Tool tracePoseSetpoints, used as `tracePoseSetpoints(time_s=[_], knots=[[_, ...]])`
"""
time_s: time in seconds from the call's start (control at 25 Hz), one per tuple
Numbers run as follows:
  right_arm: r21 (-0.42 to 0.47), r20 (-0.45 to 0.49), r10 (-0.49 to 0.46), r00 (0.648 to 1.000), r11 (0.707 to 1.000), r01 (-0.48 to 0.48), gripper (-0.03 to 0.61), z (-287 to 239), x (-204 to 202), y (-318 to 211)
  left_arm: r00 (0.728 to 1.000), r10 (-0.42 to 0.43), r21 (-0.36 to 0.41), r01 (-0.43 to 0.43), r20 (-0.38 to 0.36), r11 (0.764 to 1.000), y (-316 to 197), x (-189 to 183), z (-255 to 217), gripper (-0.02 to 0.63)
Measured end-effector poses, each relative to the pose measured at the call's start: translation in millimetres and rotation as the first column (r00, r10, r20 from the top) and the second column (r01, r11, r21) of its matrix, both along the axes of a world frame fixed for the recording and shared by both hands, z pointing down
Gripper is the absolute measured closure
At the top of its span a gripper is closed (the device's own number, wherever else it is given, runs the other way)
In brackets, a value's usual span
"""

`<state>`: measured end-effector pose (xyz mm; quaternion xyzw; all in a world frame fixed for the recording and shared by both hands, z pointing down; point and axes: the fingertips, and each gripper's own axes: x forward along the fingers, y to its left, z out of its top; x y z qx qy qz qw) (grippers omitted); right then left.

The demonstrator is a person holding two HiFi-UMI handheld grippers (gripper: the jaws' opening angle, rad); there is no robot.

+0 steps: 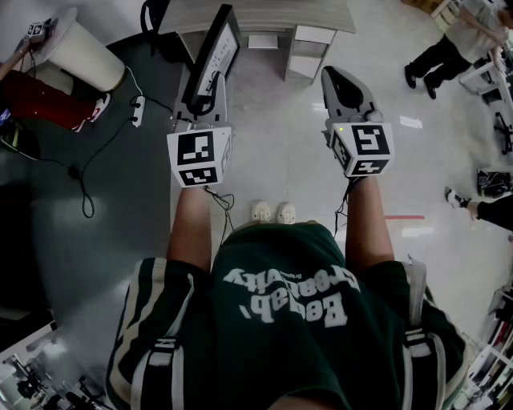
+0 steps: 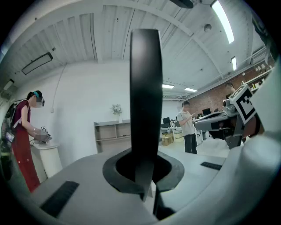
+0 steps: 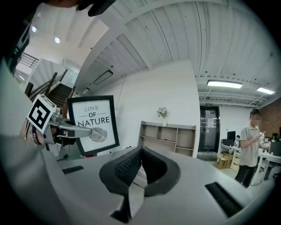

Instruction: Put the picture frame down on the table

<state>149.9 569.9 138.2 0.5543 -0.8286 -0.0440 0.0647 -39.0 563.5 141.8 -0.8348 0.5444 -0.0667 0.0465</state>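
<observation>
The picture frame (image 1: 212,58) is black with a white print that reads "LOVE OF NATURE". My left gripper (image 1: 210,86) is shut on its lower edge and holds it upright above the floor. In the left gripper view the frame (image 2: 145,96) shows edge-on as a dark vertical bar clamped between the jaws of the left gripper (image 2: 145,169). My right gripper (image 1: 341,80) hovers level to the right, shut on nothing. In the right gripper view the pads of the right gripper (image 3: 140,165) meet, and the frame (image 3: 93,125) shows at the left. A grey table (image 1: 264,16) stands ahead.
A white round pedestal (image 1: 80,52) and a person in red (image 1: 40,100) are at the far left. A power strip with cables (image 1: 138,108) lies on the floor. Other people (image 1: 445,48) stand at the far right. A wooden shelf (image 3: 169,138) lines the back wall.
</observation>
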Motion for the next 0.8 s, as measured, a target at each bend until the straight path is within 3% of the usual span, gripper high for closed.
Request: tracePoseSetpoints(time_s=[0.8], knots=[[0.004, -0.016, 0.014, 1.0, 1.0, -0.014, 0.545, 9.3, -14.2, -5.0, 1.0, 0.018, -0.016, -0.018, -0.008, 1.0, -10.9, -14.1, 7.9, 0.588]])
